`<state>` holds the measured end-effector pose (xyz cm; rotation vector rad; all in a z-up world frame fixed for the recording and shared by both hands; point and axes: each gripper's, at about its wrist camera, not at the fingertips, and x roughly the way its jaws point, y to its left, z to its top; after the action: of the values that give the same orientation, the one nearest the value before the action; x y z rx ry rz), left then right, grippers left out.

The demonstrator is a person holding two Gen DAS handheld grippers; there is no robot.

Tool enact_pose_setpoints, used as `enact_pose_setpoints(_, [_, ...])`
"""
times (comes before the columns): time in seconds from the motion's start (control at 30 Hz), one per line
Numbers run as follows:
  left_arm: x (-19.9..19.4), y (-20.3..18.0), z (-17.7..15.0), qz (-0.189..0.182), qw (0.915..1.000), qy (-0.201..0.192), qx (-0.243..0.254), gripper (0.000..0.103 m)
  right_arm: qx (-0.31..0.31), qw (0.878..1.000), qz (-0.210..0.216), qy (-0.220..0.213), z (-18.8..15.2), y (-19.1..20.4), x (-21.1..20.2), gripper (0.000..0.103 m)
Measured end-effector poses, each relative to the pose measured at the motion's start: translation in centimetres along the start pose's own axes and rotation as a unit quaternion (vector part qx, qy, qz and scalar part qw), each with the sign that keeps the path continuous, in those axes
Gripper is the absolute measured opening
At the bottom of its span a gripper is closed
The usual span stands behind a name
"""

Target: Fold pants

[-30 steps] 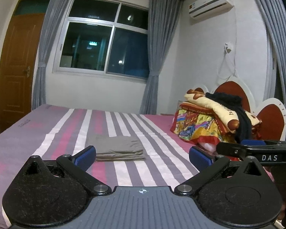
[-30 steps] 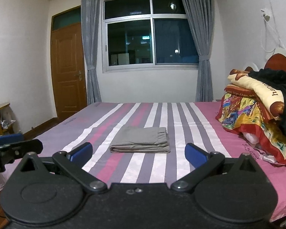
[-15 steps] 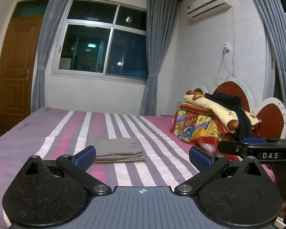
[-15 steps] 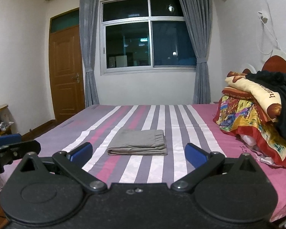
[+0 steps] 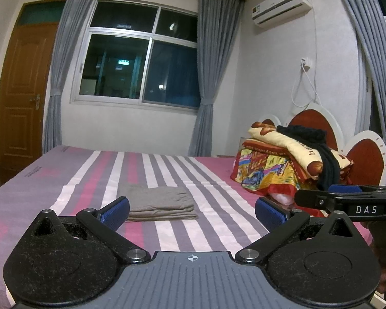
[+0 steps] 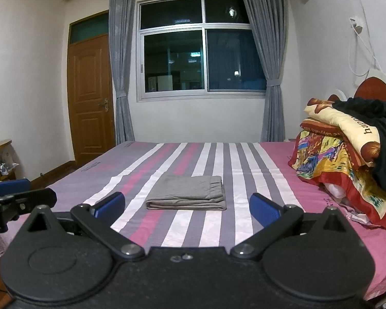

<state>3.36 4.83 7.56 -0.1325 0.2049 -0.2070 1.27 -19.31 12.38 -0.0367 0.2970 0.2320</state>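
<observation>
Grey folded pants (image 6: 185,193) on striped bed (image 6: 247,154)

Folded grey pants (image 6: 186,193) lie on the striped bed (image 6: 244,159), beyond the spread right tool (image 6: 186,207).

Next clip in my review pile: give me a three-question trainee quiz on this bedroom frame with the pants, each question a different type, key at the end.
1. True or false: the grey pants lie folded flat on the striped bed, touched by neither gripper.
2. Multiple choice: the black garment is
A) hanging on the door
B) draped over the pile of colourful bedding at the headboard
C) lying under the pants
3. Fill in: the left gripper and the right gripper both have their blue-padded fingers ____.

Key: 1 true; 2 B; 3 open
</observation>
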Motion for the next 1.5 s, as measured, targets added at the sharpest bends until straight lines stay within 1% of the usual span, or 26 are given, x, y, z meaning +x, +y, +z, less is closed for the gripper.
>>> enact_pose_setpoints(1.1, [0.03,0.21,-0.03,-0.003,1.0000,0.000,0.006,0.103,-0.011,1.000,-0.001,0.000,0.00,-0.31,-0.13,0.103])
enact_pose_setpoints(1.3, [-0.10,0.60,-0.21,-0.004,1.0000,-0.006,-0.002,0.103,-0.013,1.000,-0.003,0.001,0.00,-0.31,-0.14,0.103])
enact_pose_setpoints(1.5, [-0.52,0.70,-0.42,0.008,0.9995,-0.031,-0.004,0.103,-0.014,1.000,-0.003,0.001,0.02,-0.42,-0.14,0.103])
